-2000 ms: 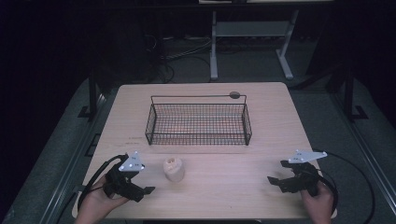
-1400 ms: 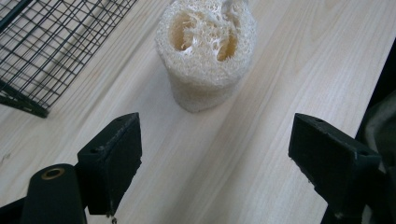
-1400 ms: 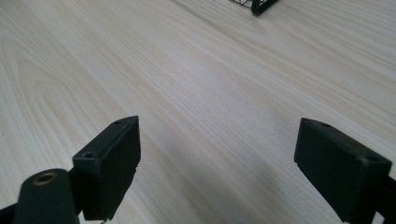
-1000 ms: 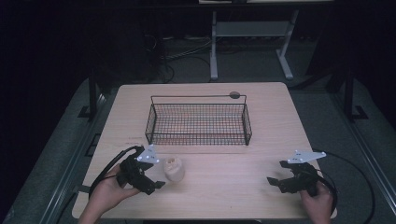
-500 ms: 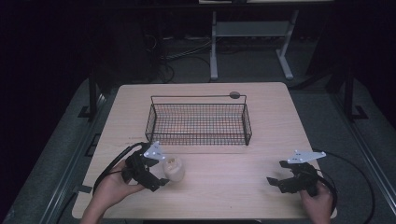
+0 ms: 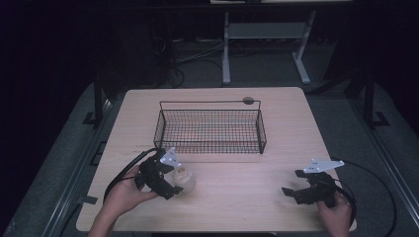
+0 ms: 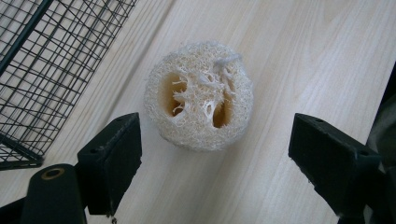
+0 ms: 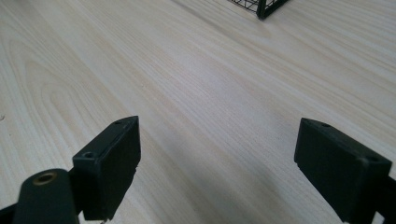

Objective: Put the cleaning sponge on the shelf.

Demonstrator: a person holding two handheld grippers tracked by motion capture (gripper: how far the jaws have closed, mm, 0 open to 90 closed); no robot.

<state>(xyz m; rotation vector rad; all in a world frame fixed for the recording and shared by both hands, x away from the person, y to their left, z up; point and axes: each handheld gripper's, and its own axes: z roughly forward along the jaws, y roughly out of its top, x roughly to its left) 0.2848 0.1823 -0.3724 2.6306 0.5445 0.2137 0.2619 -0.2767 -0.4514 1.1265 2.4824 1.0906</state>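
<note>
Left tongs (image 6: 174,180) are spread wide and straddle the loofah (image 7: 199,95), which lies on the surface (image 6: 237,197) just in front of the wire basket (image 6: 210,129); pads not touching it yet, so this looks like grasp alignment. Right tongs (image 6: 296,190) are also wide, holding nothing, parked well apart, likely to stay clear.

At the lower left of the high view, the matte black two-jaw left gripper (image 6: 170,183) carried a pale grey three-cornered plate and a looping black cable. At lower right, the matching black right gripper (image 6: 292,184) had blocky, square-ended jaws with small screw holes.
</note>
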